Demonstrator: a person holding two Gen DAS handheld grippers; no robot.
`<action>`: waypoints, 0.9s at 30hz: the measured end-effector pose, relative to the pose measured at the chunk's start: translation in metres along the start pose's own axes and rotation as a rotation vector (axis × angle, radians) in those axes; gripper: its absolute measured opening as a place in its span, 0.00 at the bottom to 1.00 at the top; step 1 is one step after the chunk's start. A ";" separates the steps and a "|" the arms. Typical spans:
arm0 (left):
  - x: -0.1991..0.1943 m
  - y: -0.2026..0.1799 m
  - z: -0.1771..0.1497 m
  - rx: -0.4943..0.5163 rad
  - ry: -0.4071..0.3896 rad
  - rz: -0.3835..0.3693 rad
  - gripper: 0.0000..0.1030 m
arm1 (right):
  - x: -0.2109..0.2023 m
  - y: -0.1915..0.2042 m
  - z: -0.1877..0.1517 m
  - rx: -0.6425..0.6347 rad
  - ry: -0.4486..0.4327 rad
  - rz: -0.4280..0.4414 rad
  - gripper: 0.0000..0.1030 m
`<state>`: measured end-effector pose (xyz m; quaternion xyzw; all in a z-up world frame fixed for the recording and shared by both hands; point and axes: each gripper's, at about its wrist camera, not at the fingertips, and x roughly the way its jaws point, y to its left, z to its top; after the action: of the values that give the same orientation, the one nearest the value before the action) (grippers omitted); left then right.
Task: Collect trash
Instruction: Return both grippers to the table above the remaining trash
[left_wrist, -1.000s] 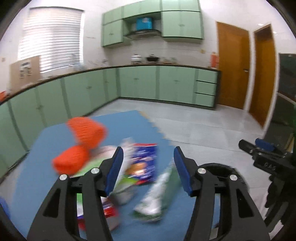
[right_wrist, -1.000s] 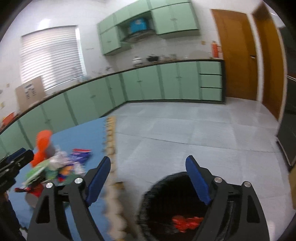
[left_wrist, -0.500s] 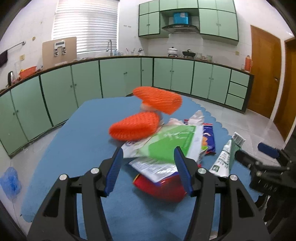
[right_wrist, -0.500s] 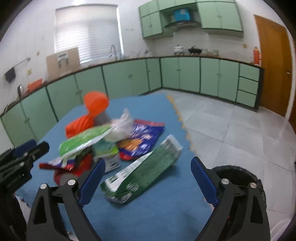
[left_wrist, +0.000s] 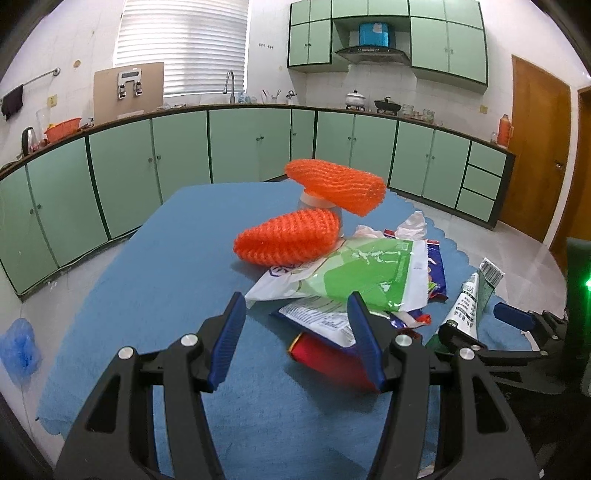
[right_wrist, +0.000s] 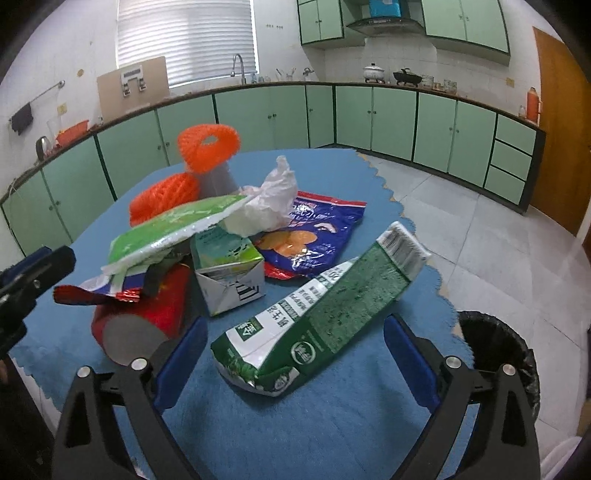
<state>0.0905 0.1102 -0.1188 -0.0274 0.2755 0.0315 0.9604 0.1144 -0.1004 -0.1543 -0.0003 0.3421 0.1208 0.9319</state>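
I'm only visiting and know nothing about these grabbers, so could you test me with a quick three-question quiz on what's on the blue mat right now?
1. True or false: the right gripper is shut on the dark green crumpled carton.
2. What lies nearest ahead of the left gripper: A) red cylindrical can, B) white crumpled plastic bag, C) black-lined round trash bin?
3. Fill in: the two orange foam mesh sleeves sit at the ____ end of the trash pile, away from both cameras.

Key
1. False; its jaws are wide open, on either side of the carton.
2. A
3. Far
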 end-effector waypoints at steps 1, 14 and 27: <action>0.001 0.000 0.000 0.001 0.002 0.002 0.55 | 0.002 0.000 0.000 -0.002 0.004 -0.001 0.91; 0.005 -0.010 -0.002 0.008 0.011 0.001 0.57 | 0.005 -0.031 0.008 -0.078 0.008 0.016 0.92; 0.009 -0.015 0.000 0.014 0.011 -0.005 0.60 | 0.016 -0.043 0.015 -0.017 0.062 0.087 0.92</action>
<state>0.0986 0.0960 -0.1232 -0.0215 0.2809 0.0271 0.9591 0.1450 -0.1371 -0.1567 0.0028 0.3692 0.1639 0.9148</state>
